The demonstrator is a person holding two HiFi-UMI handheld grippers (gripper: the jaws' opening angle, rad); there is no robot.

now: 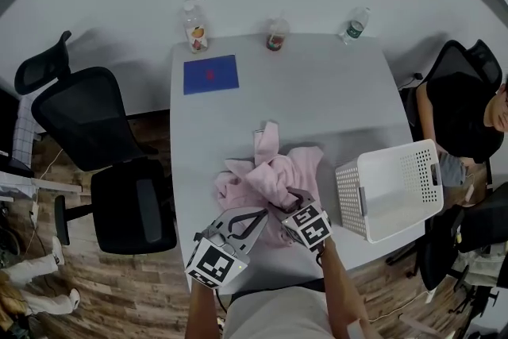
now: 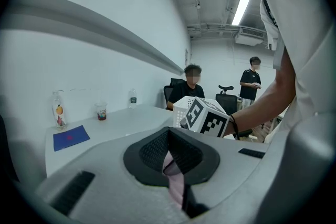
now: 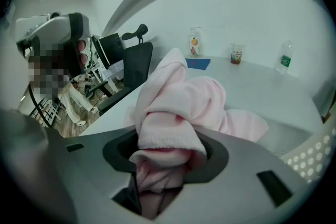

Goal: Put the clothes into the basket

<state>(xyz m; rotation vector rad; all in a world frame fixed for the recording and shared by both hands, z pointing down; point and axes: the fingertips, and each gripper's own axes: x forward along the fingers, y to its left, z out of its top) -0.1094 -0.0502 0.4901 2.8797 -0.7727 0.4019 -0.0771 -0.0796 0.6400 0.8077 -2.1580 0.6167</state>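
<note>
Bunching in soft folds, the pale pink garment [image 1: 270, 171] is clamped by the left tool [image 1: 252, 218] and the right tool [image 1: 290, 200].

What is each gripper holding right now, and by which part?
Both hold the pink garment: the left gripper pinches a thin strip of it, the right gripper clamps a thick bunched fold.

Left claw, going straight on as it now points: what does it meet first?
Likely the marker cube on the right claw, just ahead and slightly right; the white basket stands behind it. Depth is uncertain.
</note>
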